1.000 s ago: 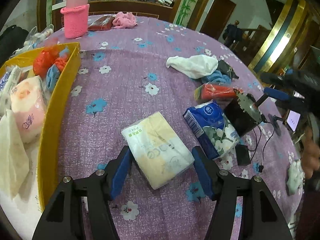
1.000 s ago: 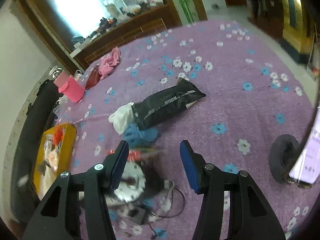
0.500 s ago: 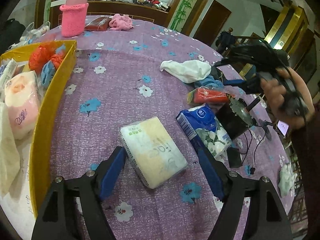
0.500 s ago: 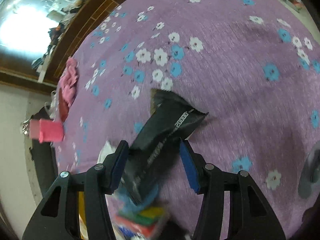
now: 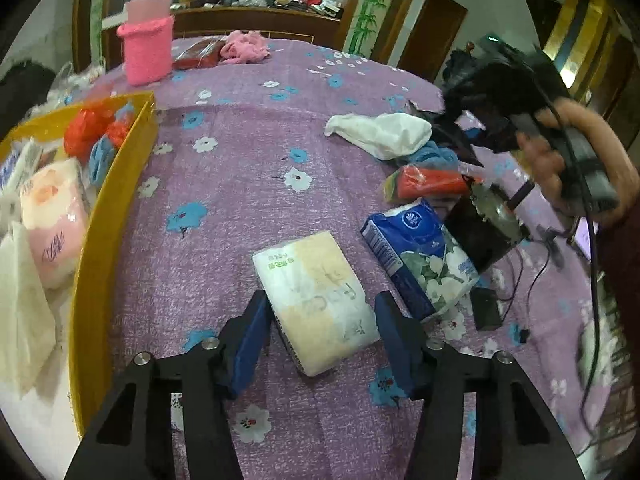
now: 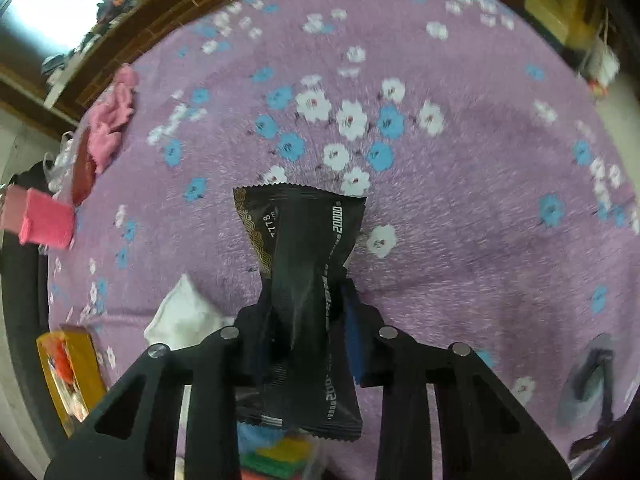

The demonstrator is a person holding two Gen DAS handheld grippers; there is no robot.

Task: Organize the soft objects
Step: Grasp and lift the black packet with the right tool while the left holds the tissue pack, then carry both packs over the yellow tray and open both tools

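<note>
A yellow and white tissue pack [image 5: 316,296] lies on the purple flowered tablecloth [image 5: 240,168]. My left gripper [image 5: 320,300] straddles it. Its jaws are closing, and both blue pads rest against the pack's long sides. In the right wrist view my right gripper [image 6: 306,292] points steeply down. Its closing jaws pinch a black foil packet [image 6: 304,232] at the middle, so the packet narrows to a waist there. The left wrist view shows a person's hand [image 5: 548,160] at the right, holding that gripper's black body.
A yellow box [image 5: 100,220] at the left holds tissue packs and small bags. A blue tissue pack [image 5: 416,248], a red packet [image 5: 432,180], a white cloth [image 5: 384,130] and a black device with cables [image 5: 488,236] crowd the right. A pink knitted cup [image 5: 148,52] and a pink cloth [image 5: 244,46] sit far back.
My left jaws spread wider, then narrowed onto the tissue pack. My right gripper swung over the black packet, tipped further down and shut on it.
</note>
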